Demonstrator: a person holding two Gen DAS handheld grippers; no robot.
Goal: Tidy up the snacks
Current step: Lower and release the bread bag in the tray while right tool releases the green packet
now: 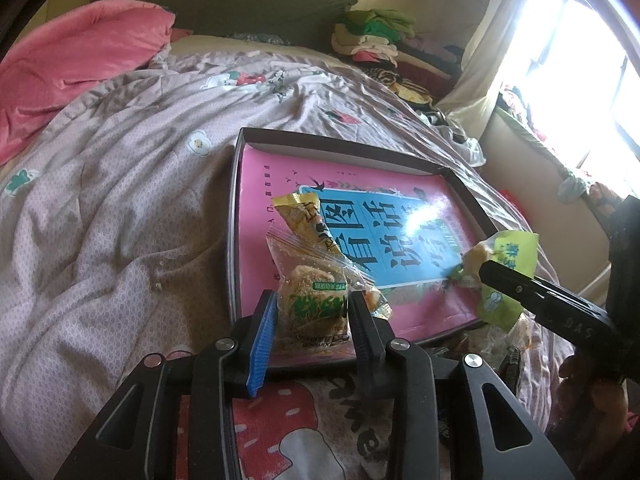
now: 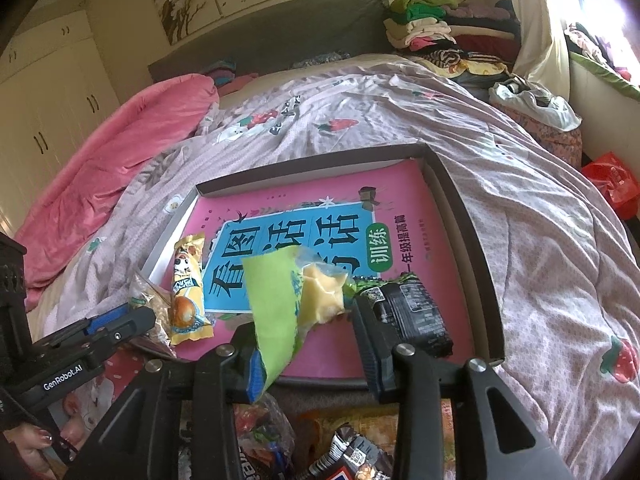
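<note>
A shallow dark box (image 1: 240, 208) lined with a pink and blue book cover lies on the bed, also in the right wrist view (image 2: 472, 240). My left gripper (image 1: 312, 312) is shut on a clear packet of crumbly brown cakes (image 1: 312, 300) at the box's near left edge. A yellow snack packet (image 1: 308, 216) lies just beyond it, also in the right wrist view (image 2: 188, 284). My right gripper (image 2: 308, 320) is shut on a green-wrapped pale yellow pastry (image 2: 296, 292) held over the box; it shows in the left wrist view (image 1: 500, 264). A black packet (image 2: 408, 312) lies in the box.
A pile of loose snack packets (image 2: 312, 444) lies on the quilt below the box. A pink duvet (image 1: 68, 64) is bunched at the far left. Folded clothes (image 2: 428, 24) are stacked by the headboard. A bright window (image 1: 580, 80) is at the right.
</note>
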